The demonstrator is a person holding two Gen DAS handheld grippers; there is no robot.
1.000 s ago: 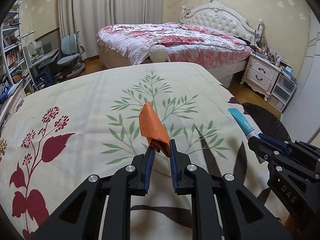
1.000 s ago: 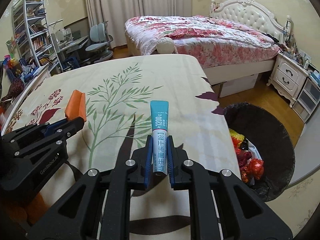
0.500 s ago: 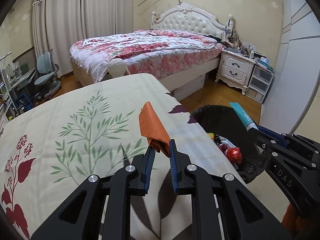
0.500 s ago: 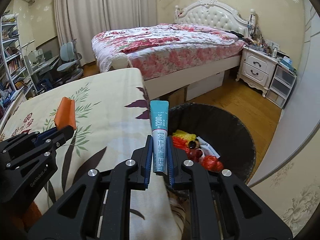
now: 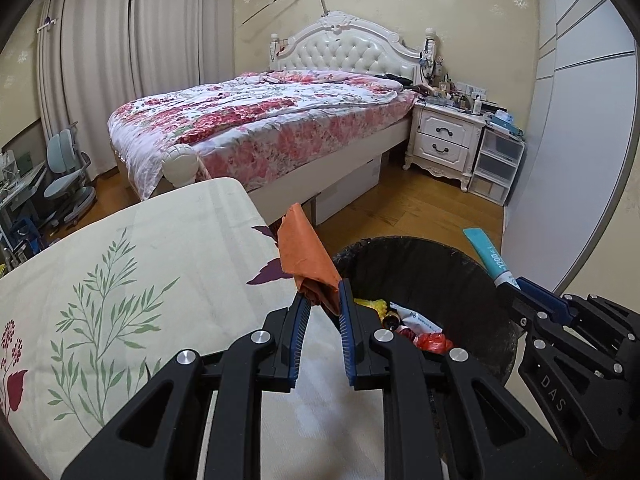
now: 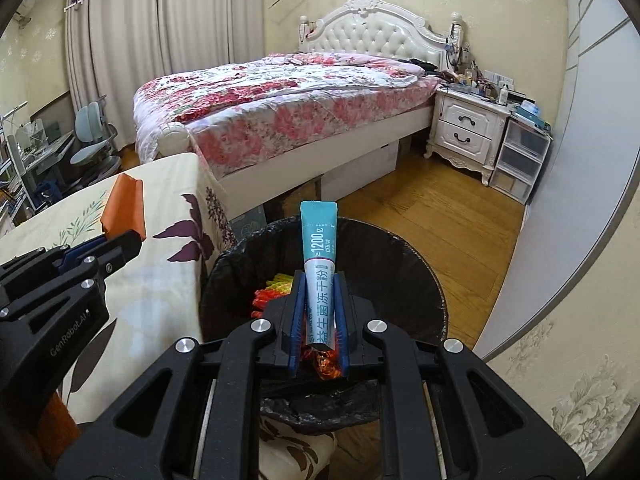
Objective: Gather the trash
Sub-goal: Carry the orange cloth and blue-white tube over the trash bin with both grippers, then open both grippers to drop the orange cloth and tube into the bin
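Swung off tabletop (image 5: 120,240) toward bin (image 6: 424,280). Left claw (image 5: 320,304) pinched orange wrapper (image 5: 306,254) at bin's rim; right claw (image 6: 320,292) pinched sachet (image 6: 318,256) above bin. Ready for drop.

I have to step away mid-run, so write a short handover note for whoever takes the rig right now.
Left claw: shut on the orange wrapper, at the table edge beside the bin.
Right claw: shut on the teal sachet, over the black-lined trash bin.
Done: both pieces picked up; other trash already lies in the bin.
Left: open the right claw over the bin, bring the left claw over it, drop the wrapper.
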